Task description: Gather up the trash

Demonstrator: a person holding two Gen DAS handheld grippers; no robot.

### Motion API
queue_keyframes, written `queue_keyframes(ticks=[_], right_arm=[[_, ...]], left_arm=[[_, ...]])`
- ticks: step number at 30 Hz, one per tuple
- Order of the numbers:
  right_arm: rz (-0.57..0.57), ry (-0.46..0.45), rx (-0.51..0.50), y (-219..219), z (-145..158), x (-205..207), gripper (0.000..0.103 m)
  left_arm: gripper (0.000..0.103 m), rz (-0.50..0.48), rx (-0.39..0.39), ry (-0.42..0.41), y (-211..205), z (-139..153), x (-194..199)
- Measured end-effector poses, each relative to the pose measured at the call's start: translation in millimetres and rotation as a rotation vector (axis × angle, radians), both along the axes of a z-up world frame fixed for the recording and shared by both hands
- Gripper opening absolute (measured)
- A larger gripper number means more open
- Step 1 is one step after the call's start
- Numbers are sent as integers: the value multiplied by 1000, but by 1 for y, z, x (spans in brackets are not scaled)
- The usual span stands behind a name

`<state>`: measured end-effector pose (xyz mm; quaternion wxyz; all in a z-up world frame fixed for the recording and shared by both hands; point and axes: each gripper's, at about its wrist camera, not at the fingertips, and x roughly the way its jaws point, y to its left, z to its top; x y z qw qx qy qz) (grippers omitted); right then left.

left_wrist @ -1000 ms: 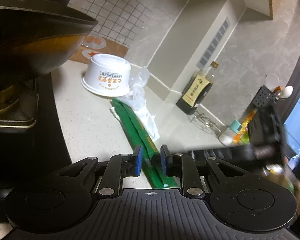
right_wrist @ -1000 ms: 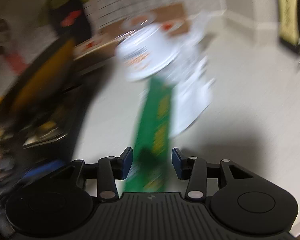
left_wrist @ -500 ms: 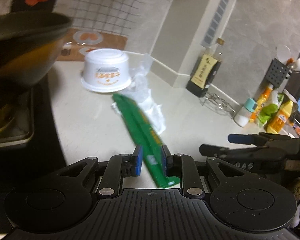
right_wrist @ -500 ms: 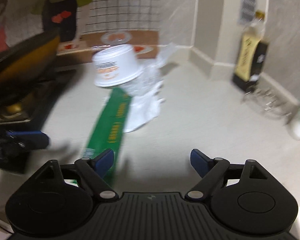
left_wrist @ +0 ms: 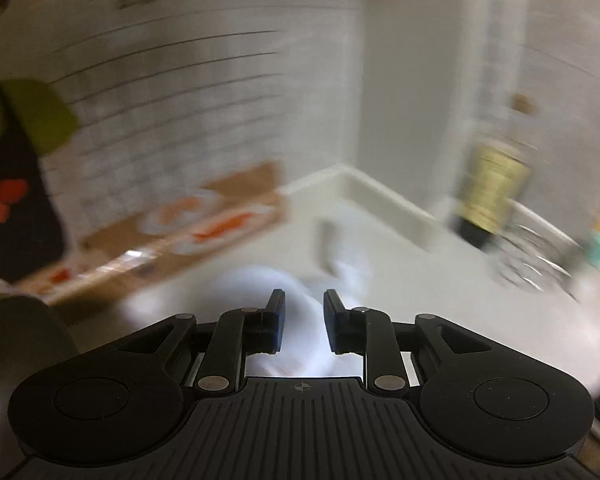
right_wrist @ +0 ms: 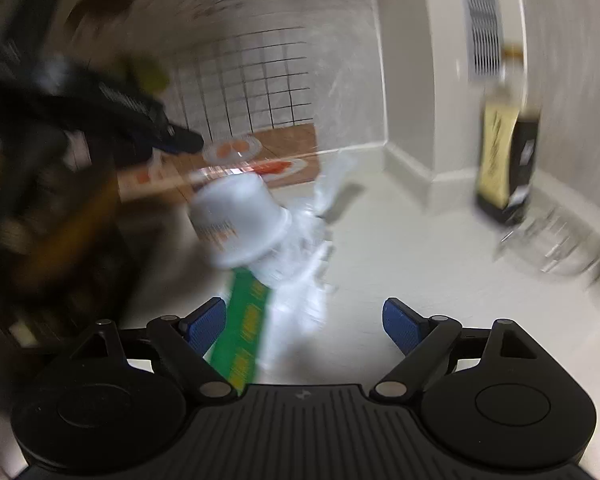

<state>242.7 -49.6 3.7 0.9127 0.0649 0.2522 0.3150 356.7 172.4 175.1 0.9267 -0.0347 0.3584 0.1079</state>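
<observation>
On the pale counter point(right_wrist: 420, 248), a white cup point(right_wrist: 240, 224) lies inverted.

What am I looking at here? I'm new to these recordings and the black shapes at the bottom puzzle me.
Those black shapes are two hand-held grippers; a person carries one in each hand, with a wide-angle camera on each looking along its fingers. Both pictures are blurred.

From the left gripper, its jaws are opening, with nothing pressed between them; a white blur lies on the counter behind them.

From the right gripper, the jaws stand wide open. On the counter ahead lie an upturned white cup, crumpled clear plastic and a green wrapper, which runs past the left blue pad but isn't gripped. A dark bottle stands at the right. The dark shape at upper left is the other gripper.
</observation>
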Motion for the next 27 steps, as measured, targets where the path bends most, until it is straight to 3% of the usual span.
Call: queue_keyframes(ticks=[2, 5, 10, 14, 18, 22, 24, 26, 27], right_arm=[[4, 44, 28, 3, 0, 22, 83], [1, -3, -47, 14, -8, 38, 28], [36, -20, -21, 7, -36, 52, 28], [42, 6, -14, -2, -49, 66, 31], [20, -10, -33, -4, -56, 73, 36], [23, 17, 19, -11, -61, 72, 42], [-2, 11, 63, -21, -62, 65, 55], [-49, 9, 106, -33, -63, 60, 62], [-91, 11, 126, -39, -63, 61, 63]], left_arm=[[25, 72, -49, 23, 23, -3, 26], [26, 176, -65, 135, 51, -22, 69], [26, 321, 11, 265, 78, -58, 110], [23, 321, 33, 365, 79, -92, 126], [21, 238, -39, 420, 63, -103, 117], [21, 110, -99, 433, 22, -106, 94], [21, 28, -131, 454, -6, -112, 80], [6, -27, -134, 464, -29, -116, 65], [6, -44, -115, 469, -42, -117, 57]])
